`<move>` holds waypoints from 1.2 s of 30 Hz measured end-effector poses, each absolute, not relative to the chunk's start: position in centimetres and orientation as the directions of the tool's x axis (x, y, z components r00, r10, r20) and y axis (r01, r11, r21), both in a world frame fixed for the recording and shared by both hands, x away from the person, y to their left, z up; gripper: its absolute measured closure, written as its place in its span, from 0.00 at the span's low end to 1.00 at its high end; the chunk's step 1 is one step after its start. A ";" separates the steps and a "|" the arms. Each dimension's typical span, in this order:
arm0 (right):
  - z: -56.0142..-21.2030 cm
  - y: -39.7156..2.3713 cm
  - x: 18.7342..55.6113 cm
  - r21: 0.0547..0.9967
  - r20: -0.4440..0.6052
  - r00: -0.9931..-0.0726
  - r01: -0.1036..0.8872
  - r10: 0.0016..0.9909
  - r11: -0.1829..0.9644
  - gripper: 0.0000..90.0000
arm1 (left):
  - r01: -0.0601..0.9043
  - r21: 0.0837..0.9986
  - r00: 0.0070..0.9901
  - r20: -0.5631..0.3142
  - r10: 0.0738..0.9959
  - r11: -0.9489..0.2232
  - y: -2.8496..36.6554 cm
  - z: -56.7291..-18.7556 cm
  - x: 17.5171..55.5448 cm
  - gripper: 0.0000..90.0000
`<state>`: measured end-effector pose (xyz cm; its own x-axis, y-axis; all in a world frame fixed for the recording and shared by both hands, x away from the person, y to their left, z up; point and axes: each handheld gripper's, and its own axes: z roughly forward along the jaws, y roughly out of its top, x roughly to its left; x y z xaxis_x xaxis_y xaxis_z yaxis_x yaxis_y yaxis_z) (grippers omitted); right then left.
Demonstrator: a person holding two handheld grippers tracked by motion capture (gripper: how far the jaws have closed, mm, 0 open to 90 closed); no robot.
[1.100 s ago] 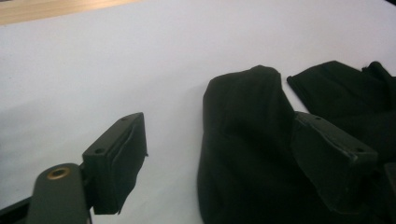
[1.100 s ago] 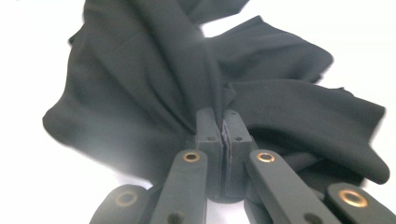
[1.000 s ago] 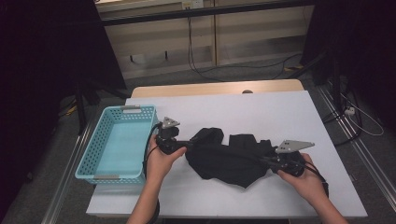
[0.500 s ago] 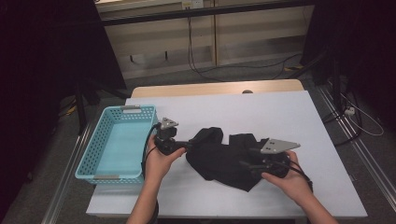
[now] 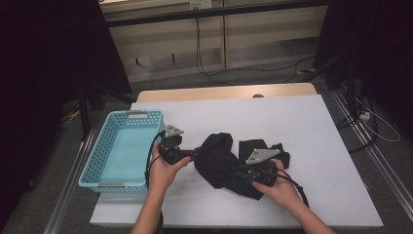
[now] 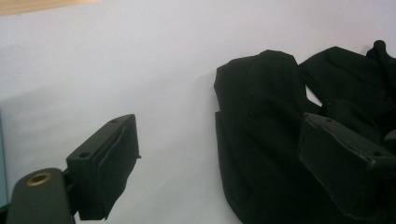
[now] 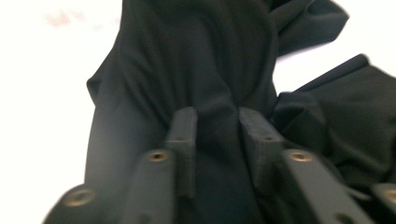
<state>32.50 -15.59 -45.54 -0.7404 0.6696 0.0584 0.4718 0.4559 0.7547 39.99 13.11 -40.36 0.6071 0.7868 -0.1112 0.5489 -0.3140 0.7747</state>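
White table (image 5: 316, 126) seen from above, w/ black cloth (image 5: 229, 163) bunched near front-centre, partly folded over itself. Teal basket (image 5: 122, 146) at table's left edge, just left of cloth, apart from it. Left gripper (image 5: 195, 156) held at cloth's left edge, cable looping down by the hand. In left gripper view, jaws spread wide: one pad (image 6: 105, 163) over bare table, other pad (image 6: 343, 163) over cloth (image 6: 266, 126), not clamping anything. Right gripper (image 5: 237, 171) resting on cloth's front-right part, grey plate on top. In right gripper view, jaws just been closing, now narrow w/ a raised fold of cloth (image 7: 210, 70) pinched between the two pads (image 7: 184, 140); fabric bulges up btwn them, so grasping cloth. View slightly blurred. Rest of cloth spreads behind and to the right, incl. a loose flap lying on table. Forearms enter from bottom edge of high view.
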 end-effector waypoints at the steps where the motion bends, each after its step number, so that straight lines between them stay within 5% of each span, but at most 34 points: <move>1: -45.6 -15.6 32.5 0.756 0.070 -0.736 0.479 0.673 0.446 0.83 | 0.547 0.773 0.611 -0.107 0.785 -0.321 13.1 -40.3 40.0 0.14; 5: -45.3 -16.1 32.6 0.761 0.098 -0.715 0.502 0.693 0.411 0.93 | 0.539 0.778 0.616 -0.103 0.781 -0.322 13.1 -40.4 39.9 0.14; 21: -42.8 -26.3 32.3 0.818 0.053 -0.513 0.515 0.857 0.258 0.91 | 0.538 0.774 0.623 -0.098 0.776 -0.334 13.0 -40.2 39.6 0.14; 29: -41.7 -23.5 32.1 0.848 -0.023 -0.547 0.432 0.837 0.306 0.53 | 0.527 0.772 0.637 -0.084 0.766 -0.355 12.8 -40.3 39.6 0.14; 36: -40.9 -19.6 31.7 0.865 -0.010 -0.646 0.378 0.764 0.331 0.45 | 0.530 0.766 0.642 -0.083 0.762 -0.363 12.6 -40.5 39.3 0.14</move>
